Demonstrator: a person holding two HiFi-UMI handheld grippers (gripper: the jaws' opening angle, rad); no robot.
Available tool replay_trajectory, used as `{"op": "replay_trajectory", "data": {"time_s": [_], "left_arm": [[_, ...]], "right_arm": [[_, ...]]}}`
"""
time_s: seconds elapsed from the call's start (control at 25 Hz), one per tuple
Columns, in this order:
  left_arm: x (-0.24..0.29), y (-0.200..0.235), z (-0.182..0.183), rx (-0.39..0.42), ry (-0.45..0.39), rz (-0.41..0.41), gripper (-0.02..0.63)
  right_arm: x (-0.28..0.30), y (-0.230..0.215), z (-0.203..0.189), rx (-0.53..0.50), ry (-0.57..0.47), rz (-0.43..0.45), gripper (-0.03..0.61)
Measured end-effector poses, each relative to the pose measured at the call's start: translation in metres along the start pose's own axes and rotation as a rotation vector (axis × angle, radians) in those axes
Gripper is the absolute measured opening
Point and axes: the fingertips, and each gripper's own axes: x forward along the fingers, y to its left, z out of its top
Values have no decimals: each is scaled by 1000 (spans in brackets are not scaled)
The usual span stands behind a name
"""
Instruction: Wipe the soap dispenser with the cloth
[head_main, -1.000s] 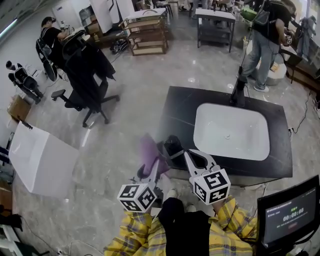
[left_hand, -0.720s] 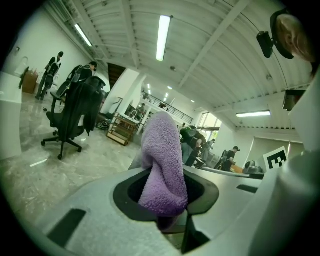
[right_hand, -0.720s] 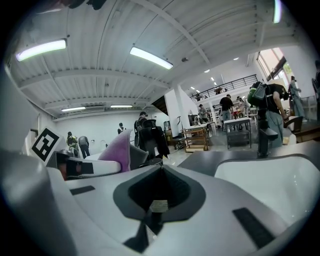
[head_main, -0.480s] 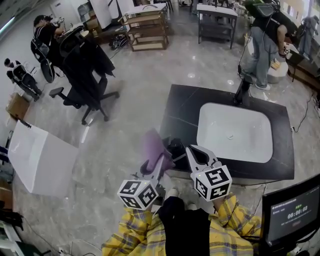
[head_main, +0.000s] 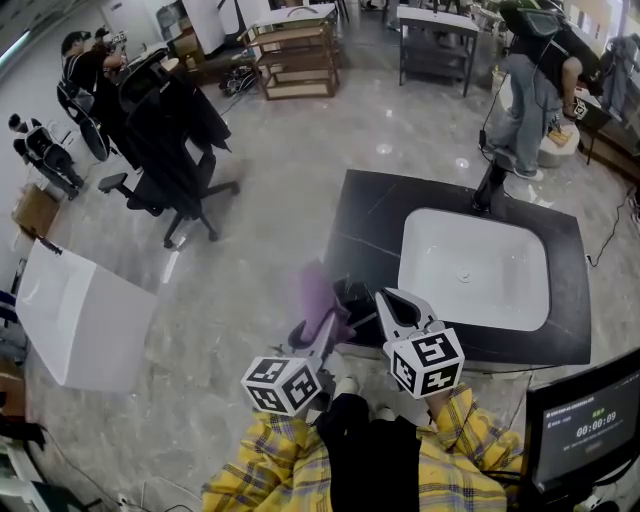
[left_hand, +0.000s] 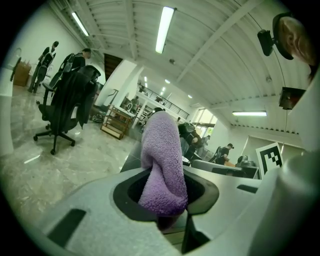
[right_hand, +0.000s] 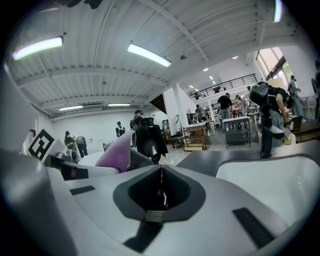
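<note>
Head view: high, looking steeply down at the desk (head_main: 365, 215).
Gripper views: close, low, nearly level along own jaws.
Shared: cloth (head_main: 318, 290), chair (head_main: 175, 130).

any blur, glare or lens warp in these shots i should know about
Head view: wide-lens bowing at the edges, small glare spots on the floor, purple cloth looks soft. Left gripper view: strong fisheye, dark corners, cloth sharp, strip light blown out. Right gripper view: same fisheye, ceiling tube glaring.

Black counter (head_main: 370, 215): white basin (head_main: 475, 270), faucet (head_main: 489, 188), soap dispenser (head_main: 354, 296).
</note>
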Motion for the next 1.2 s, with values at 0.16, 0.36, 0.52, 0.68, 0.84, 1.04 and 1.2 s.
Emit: {"op": "replay_trajectory", "data": {"time_s": [0.16,0.36,0.52,0.68,0.84,1.04,1.2], "left_arm": [[6,7,-8,1,25,2,87],[9,10,-16,-5,47,8,87],[12,12,-23,7,65,16,87],[14,16,-29,10,82,29,87],[14,20,-34,6,96,36,87],[14,25,-40,-1,115,49,87],[14,28,-45,-8,141,52,87]], "right_arm": [[6,-1,-6,2,12,6,6],[7,-1,-8,6,21,3,6],[7,-1,-9,6,25,4,6],[8,1,-10,7,30,10,6],[8,3,-12,5,35,14,6],[7,2,-13,6,40,15,6],[8,0,-15,9,46,11,6]]}}
